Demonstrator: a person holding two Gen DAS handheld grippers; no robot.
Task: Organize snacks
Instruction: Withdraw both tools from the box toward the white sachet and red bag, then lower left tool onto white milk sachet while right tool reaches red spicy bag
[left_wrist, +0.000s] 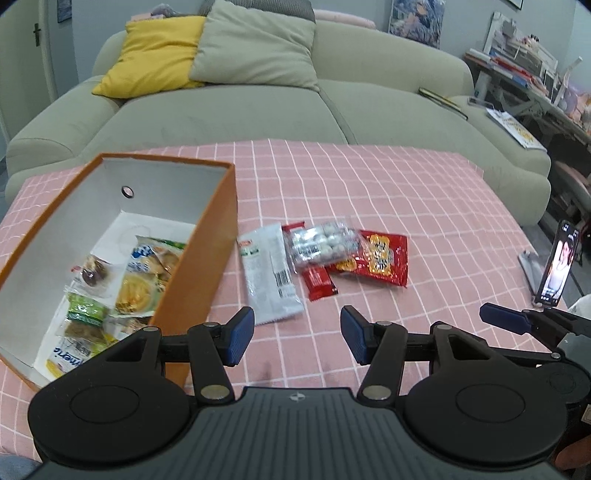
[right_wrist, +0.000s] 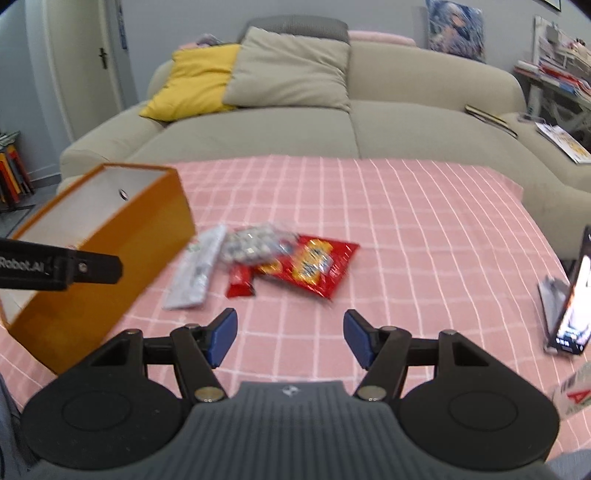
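An orange box (left_wrist: 207, 258) with white inner walls stands on the left of the pink checked tablecloth (left_wrist: 406, 206) and holds several snack packets (left_wrist: 147, 273). Right of it lie a grey-white packet (left_wrist: 269, 277), a clear pack of round sweets (left_wrist: 325, 243), a small red bar (left_wrist: 319, 284) and a red crisp bag (left_wrist: 384, 258). My left gripper (left_wrist: 297, 336) hovers open just in front of these, nothing between its blue pads. My right gripper (right_wrist: 290, 338) is also open and empty, short of the red crisp bag (right_wrist: 314, 266). The orange box (right_wrist: 122, 251) shows at the left in the right wrist view.
A phone (left_wrist: 559, 266) leans on a stand at the table's right edge. A beige sofa (left_wrist: 258, 110) with yellow and grey cushions runs behind the table. A cluttered desk (left_wrist: 535, 81) stands at the far right. My left gripper's body (right_wrist: 59, 269) crosses the right wrist view at the left.
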